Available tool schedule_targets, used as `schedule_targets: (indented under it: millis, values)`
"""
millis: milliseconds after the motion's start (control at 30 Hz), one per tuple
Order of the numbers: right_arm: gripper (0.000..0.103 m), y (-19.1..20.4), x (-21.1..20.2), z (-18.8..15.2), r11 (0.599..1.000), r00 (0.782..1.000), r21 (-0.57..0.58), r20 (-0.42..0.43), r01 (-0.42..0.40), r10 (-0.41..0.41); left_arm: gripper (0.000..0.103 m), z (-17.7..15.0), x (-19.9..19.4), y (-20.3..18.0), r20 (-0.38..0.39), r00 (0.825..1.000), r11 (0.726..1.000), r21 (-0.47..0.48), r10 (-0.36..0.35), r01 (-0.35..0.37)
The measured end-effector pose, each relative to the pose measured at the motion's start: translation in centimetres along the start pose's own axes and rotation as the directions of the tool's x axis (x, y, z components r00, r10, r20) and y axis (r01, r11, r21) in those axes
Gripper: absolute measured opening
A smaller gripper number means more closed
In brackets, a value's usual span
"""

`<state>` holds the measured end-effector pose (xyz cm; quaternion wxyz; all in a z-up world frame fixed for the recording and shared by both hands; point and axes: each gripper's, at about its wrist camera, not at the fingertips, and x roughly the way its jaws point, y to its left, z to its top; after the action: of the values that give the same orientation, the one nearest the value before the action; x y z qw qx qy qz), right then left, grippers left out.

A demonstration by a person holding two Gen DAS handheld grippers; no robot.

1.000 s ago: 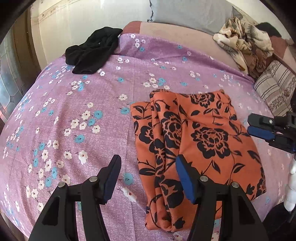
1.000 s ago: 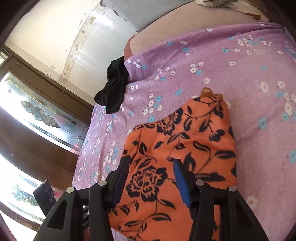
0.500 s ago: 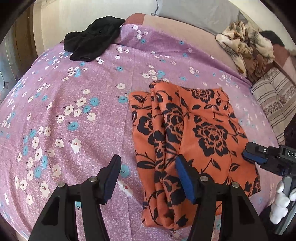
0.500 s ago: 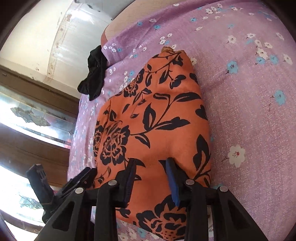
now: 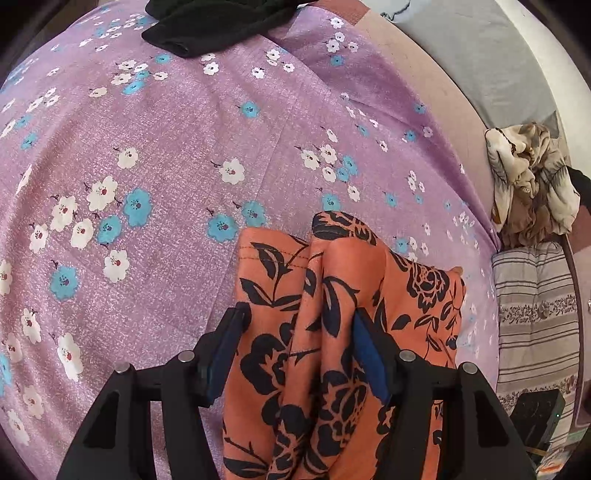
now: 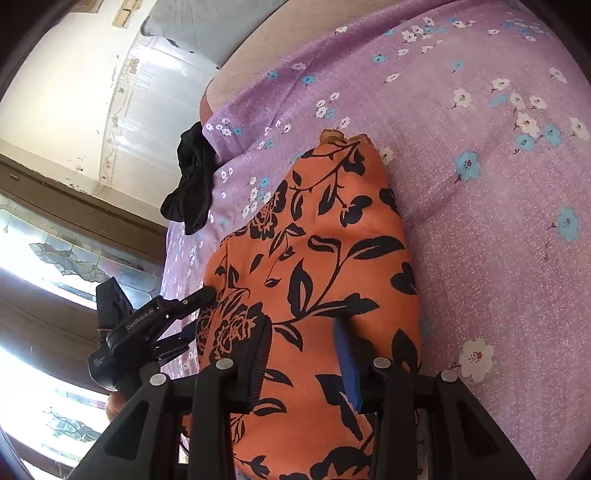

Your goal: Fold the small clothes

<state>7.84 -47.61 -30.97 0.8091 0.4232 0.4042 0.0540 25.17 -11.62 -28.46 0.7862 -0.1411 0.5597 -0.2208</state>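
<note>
- The bed, under a purple sheet sprinkled with white and blue flowers, is the work surface. To its left a pale wall and a leaded window; at the far right a crumpled floral cloth and a striped cushion.
- The orange garment with black flowers lies near the front of the bed, already doubled into a narrow pad. I judge at least one more fold remains.
- A black garment lies crumpled at the far left, unfolded, seemingly next.
- The left tongs stand spread, straddling the orange cloth's near-left edge without pinching.
- The right tongs straddle a ridge of the orange cloth at its right side, half spread; whether they pinch it I cannot tell.
</note>
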Motion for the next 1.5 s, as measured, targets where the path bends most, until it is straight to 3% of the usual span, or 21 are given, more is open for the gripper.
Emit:
schedule_targets:
  millis: [100,367,467,567,600,633,667,833,1200,1267,1333,1367,1500]
  values:
    - [0.038,-0.3,0.4,0.3,1.0,1.0,0.012,-0.011,-0.006,0.007,0.062,-0.8,0.0,-0.8,0.021,0.999,0.998,0.053,0.042,-0.043]
    - [0.038,-0.4,0.5,0.3,1.0,1.0,0.018,-0.011,-0.007,0.007,0.062,-0.4,0.5,-3.8,-0.019,0.997,0.987,0.142,0.081,-0.077]
    - [0.038,-0.7,0.4,0.3,0.999,1.0,0.038,-0.008,-0.02,0.02,0.078,0.1,1.1,-5.7,-0.063,0.992,0.976,0.198,0.107,-0.093]
    - [0.038,-0.6,0.0,0.2,0.999,1.0,0.034,0.011,-0.028,0.027,0.078,0.7,2.0,-6.4,-0.08,0.986,0.97,0.209,0.147,-0.128]
    - [0.038,-0.4,-0.1,0.2,0.999,0.999,0.021,0.022,-0.03,0.03,0.07,0.8,2.2,-6.4,-0.079,0.985,0.97,0.204,0.152,-0.133]
    - [0.039,-0.1,-0.4,0.2,0.999,0.999,0.004,0.034,-0.032,0.032,0.049,0.9,2.4,-6.4,-0.074,0.982,0.967,0.203,0.173,-0.155]
    - [0.039,0.2,-0.6,0.2,0.999,0.998,-0.014,0.048,-0.031,0.032,0.041,1.0,2.5,-6.4,-0.068,0.977,0.961,0.205,0.201,-0.184]
    - [0.039,1.5,-1.2,0.3,0.997,0.997,-0.082,0.082,-0.003,0.01,0.013,0.9,1.6,-6.5,-0.03,0.981,0.964,0.198,0.189,-0.18]
    - [0.039,1.5,0.2,-0.3,0.996,0.999,-0.076,0.002,-0.039,0.04,0.008,-0.4,-2.0,-4.9,0.067,0.982,0.964,0.189,0.176,-0.186]
    - [0.039,1.2,0.6,-0.4,0.997,0.999,-0.068,-0.01,-0.032,0.032,0.005,-0.3,-2.1,-3.8,0.076,0.973,0.957,0.175,0.22,-0.23]
    - [0.039,1.0,0.6,-0.3,0.998,0.999,-0.058,-0.01,-0.034,0.034,0.001,0.1,-2.0,-2.5,0.105,0.944,0.932,0.155,0.314,-0.327]
    - [0.039,0.9,0.6,-0.3,0.998,0.999,-0.054,-0.01,-0.032,0.032,0.001,0.4,-1.7,-1.5,0.094,0.939,0.929,0.139,0.332,-0.343]
    - [0.04,0.6,0.6,-0.3,0.998,0.999,-0.043,-0.013,-0.041,0.041,0.001,0.6,-2.6,1.0,0.036,0.977,0.977,0.034,0.211,-0.212]
